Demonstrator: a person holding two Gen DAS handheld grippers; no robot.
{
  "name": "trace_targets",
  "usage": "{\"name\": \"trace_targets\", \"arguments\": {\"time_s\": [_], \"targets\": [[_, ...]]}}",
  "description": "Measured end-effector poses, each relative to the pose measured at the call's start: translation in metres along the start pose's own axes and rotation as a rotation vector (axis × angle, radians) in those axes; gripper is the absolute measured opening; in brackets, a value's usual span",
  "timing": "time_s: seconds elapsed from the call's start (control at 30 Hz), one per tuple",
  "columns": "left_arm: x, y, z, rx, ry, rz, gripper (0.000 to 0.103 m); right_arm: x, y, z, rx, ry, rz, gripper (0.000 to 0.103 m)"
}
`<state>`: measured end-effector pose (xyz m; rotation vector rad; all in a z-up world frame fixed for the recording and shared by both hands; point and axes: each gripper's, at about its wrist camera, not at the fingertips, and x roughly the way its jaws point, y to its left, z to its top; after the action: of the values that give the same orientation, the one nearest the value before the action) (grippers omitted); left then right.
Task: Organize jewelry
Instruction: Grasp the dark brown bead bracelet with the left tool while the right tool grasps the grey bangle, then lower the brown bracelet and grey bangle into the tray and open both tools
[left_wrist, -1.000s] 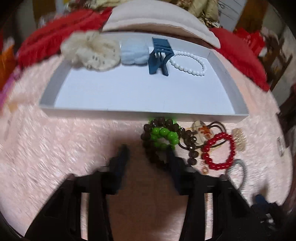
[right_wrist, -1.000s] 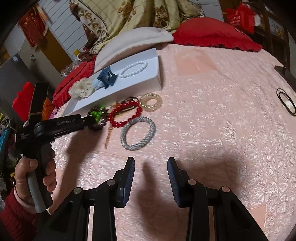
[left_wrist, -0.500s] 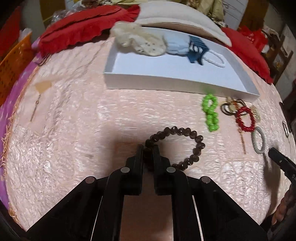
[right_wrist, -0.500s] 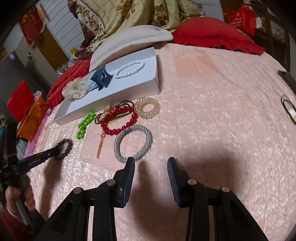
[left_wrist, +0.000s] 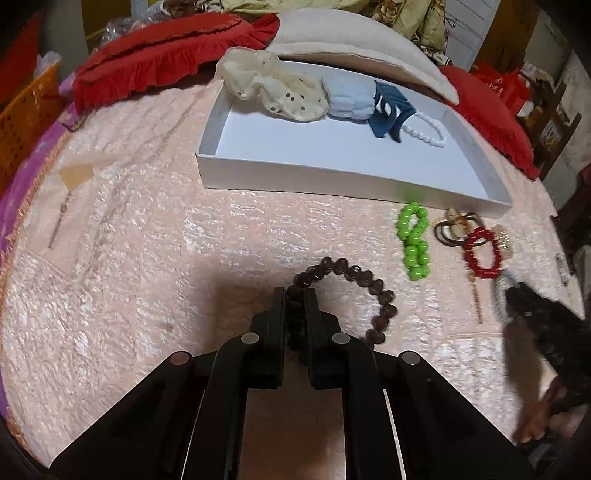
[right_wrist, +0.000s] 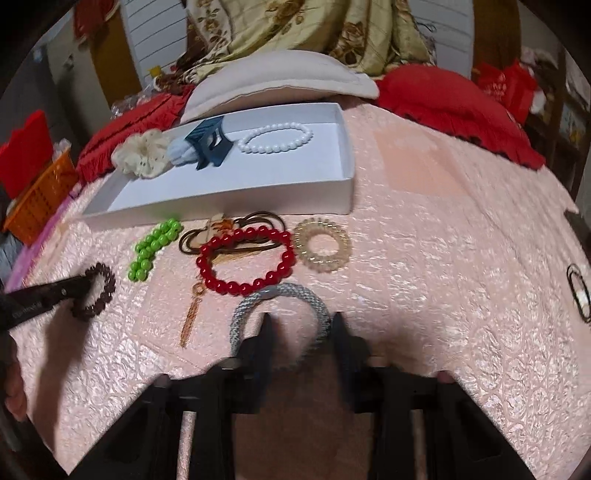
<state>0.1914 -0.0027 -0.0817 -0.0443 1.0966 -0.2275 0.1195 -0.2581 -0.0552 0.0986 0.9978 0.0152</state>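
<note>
Pink quilted bedspread (left_wrist: 147, 258) carries everything. Near its front edge the left gripper (left_wrist: 295, 295) is clamped on the brown bracelet (left_wrist: 373, 288), whose near beads hide between the fingers. Further right, the right gripper (right_wrist: 301, 321) is closing with the grey bracelet's (right_wrist: 288, 291) right side between its blurred fingers; contact is hard to make out. Behind lie green beads (right_wrist: 153, 247), a red bracelet (right_wrist: 245, 258) overlapping dark hair ties (right_wrist: 266, 219), and a white tray (left_wrist: 332, 177) toward the pillows.
</note>
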Motion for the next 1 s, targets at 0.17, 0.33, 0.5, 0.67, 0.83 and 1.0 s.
{"name": "trace_targets", "arguments": {"time_s": [0.17, 0.33, 0.5, 0.67, 0.83, 1.0], "targets": [[-0.027, 0.003, 0.000, -0.012, -0.039, -0.046, 0.007, -0.006, -0.001, 0.001, 0.021, 0.008, 0.054, 0.007], [-0.058, 0.000, 0.005, -0.006, -0.082, -0.081, 0.007, -0.025, -0.001, 0.007, 0.062, -0.020, 0.120, 0.007], [-0.085, -0.007, 0.021, 0.028, -0.129, -0.097, 0.007, -0.050, 0.003, 0.024, 0.087, -0.062, 0.185, 0.007], [-0.101, -0.009, 0.052, 0.046, -0.162, -0.099, 0.007, -0.057, 0.011, 0.050, 0.118, -0.079, 0.240, 0.007], [-0.098, -0.011, 0.089, 0.066, -0.179, -0.066, 0.007, -0.044, 0.032, 0.084, 0.104, -0.084, 0.250, 0.007], [-0.069, -0.013, 0.122, 0.079, -0.151, -0.035, 0.007, -0.010, 0.057, 0.113, 0.096, -0.044, 0.266, 0.007]]}}
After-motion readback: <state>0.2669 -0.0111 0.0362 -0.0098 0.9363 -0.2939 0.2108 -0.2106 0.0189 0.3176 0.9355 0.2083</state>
